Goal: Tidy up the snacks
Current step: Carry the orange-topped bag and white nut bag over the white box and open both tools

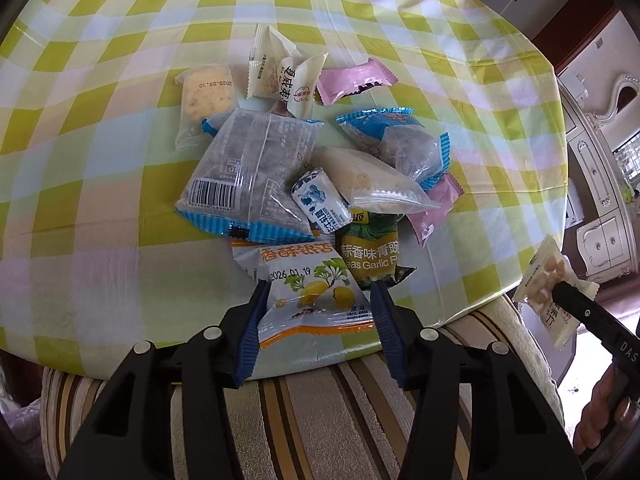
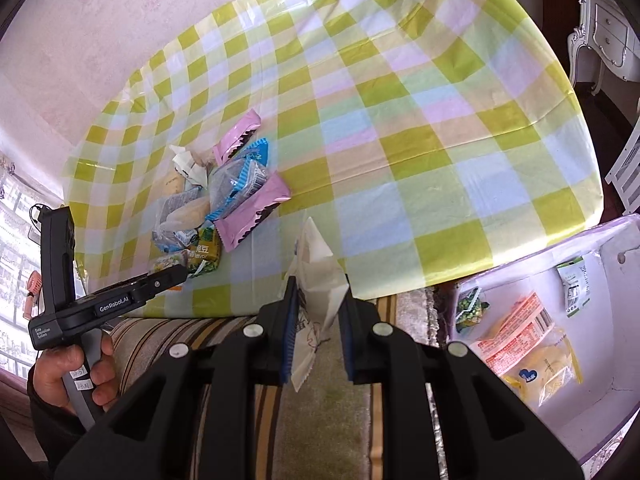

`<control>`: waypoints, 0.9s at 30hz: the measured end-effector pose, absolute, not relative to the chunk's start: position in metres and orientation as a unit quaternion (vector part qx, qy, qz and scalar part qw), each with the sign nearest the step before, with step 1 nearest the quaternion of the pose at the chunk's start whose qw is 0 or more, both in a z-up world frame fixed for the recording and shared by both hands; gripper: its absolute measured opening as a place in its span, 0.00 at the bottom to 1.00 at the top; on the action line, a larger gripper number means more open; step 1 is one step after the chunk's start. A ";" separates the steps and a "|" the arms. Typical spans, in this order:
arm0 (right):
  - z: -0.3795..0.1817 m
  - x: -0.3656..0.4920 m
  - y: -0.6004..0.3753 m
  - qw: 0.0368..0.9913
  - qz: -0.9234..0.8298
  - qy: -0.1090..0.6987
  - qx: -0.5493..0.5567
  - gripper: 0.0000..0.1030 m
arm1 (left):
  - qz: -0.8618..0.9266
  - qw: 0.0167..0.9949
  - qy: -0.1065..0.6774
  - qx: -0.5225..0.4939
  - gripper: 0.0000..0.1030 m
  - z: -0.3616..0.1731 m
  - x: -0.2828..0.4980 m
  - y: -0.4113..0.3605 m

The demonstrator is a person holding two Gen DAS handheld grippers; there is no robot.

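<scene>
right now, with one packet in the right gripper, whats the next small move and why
Probably carry the white packet, pinched in the right gripper, sideways over the white bin and release it. The bin already holds sorted snacks, and the packet is clear of the pile.

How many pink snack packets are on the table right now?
2. One pink packet lies at the far side of the snack pile; the other pink packet pokes out from under the pile's right edge. More could be buried underneath.
</scene>
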State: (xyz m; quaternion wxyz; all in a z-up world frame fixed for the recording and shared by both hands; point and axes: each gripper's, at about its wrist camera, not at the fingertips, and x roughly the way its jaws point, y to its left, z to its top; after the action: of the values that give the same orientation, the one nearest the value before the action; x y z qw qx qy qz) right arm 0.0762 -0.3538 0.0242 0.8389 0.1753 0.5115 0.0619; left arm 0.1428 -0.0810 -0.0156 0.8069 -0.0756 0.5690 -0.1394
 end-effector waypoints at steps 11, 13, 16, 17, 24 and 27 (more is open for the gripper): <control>0.020 0.065 -0.390 0.841 0.032 0.503 0.196 0.18 | -0.121 0.821 0.550 -0.093 0.47 -0.002 0.129 -0.066; 0.020 0.063 -0.395 0.842 0.029 0.501 0.199 0.18 | -0.129 0.819 0.551 -0.097 0.47 0.000 0.124 -0.066; 0.020 0.060 -0.401 0.843 0.025 0.499 0.202 0.18 | -0.139 0.813 0.555 -0.109 0.47 0.000 0.118 -0.066; 0.019 0.060 -0.403 0.843 0.023 0.498 0.204 0.18 | -0.138 0.814 0.554 -0.107 0.47 0.001 0.116 -0.067; 0.019 0.051 -0.422 0.844 0.006 0.492 0.212 0.18 | -0.139 0.824 0.541 -0.100 0.47 0.017 0.102 -0.071; 0.017 0.047 -0.433 0.845 -0.004 0.489 0.217 0.18 | -0.149 0.826 0.534 -0.100 0.47 0.026 0.097 -0.077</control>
State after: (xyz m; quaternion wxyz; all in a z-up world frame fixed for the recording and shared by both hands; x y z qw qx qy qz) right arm 0.0466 -0.4330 0.0174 0.8447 0.2166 0.4894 -0.0040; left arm 0.0972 -0.0772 0.0256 0.8262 -0.1004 0.5338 -0.1493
